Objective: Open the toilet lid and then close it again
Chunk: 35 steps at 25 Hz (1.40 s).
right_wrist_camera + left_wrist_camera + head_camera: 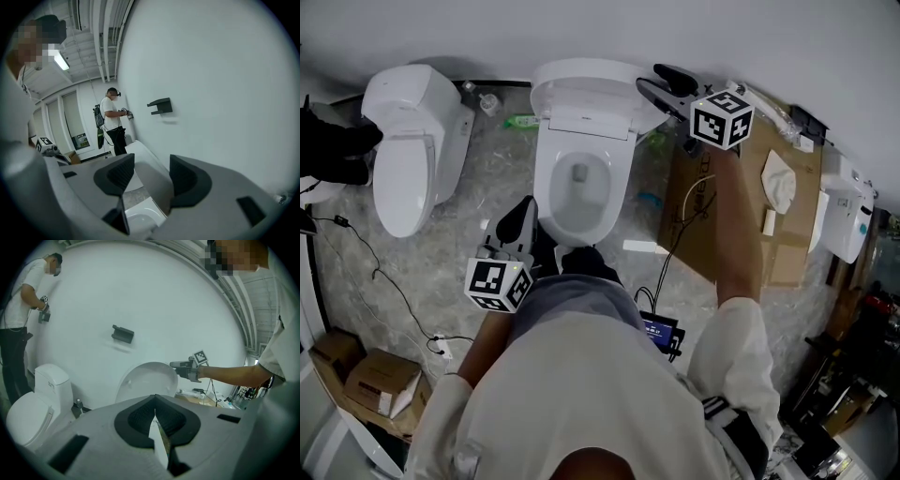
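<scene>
The white toilet (577, 183) stands in the middle of the head view, with its lid (586, 94) raised against the wall and the bowl open. My right gripper (649, 77) is at the lid's right edge. In the right gripper view its jaws (151, 176) stand open with the lid's edge (140, 157) running between the pads. My left gripper (525, 211) hangs by the bowl's front left, apart from it. Its jaws (154, 416) are shut on nothing and point toward the upright lid (147, 380).
A second white toilet (408, 141) stands to the left. Flattened cardboard (750, 206) lies on the floor to the right, with a white unit (844, 216) beyond it. Boxes (375, 380) and cables sit at lower left. Another person (23, 310) works at the wall.
</scene>
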Each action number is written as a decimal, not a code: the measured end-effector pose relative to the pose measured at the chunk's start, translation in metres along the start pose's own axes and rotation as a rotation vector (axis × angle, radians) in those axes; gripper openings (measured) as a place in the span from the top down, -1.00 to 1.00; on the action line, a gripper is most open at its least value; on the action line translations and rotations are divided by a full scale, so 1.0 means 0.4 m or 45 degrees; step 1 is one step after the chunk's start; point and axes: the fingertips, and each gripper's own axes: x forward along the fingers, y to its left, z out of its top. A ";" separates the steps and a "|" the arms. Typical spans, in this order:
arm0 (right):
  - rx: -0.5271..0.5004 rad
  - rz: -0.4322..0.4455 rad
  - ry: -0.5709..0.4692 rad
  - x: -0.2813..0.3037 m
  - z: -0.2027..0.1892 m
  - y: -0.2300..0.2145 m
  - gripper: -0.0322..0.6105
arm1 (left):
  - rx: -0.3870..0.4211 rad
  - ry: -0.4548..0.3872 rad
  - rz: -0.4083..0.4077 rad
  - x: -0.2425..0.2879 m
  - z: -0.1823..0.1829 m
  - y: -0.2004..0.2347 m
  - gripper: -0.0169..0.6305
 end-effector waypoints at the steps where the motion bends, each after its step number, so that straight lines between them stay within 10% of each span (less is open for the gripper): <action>1: -0.003 0.002 0.006 -0.002 -0.002 0.005 0.20 | 0.001 -0.002 0.000 -0.003 -0.001 -0.004 0.93; 35: -0.066 0.044 0.041 -0.073 -0.138 0.179 0.26 | -0.002 -0.018 -0.004 -0.073 -0.061 -0.085 0.93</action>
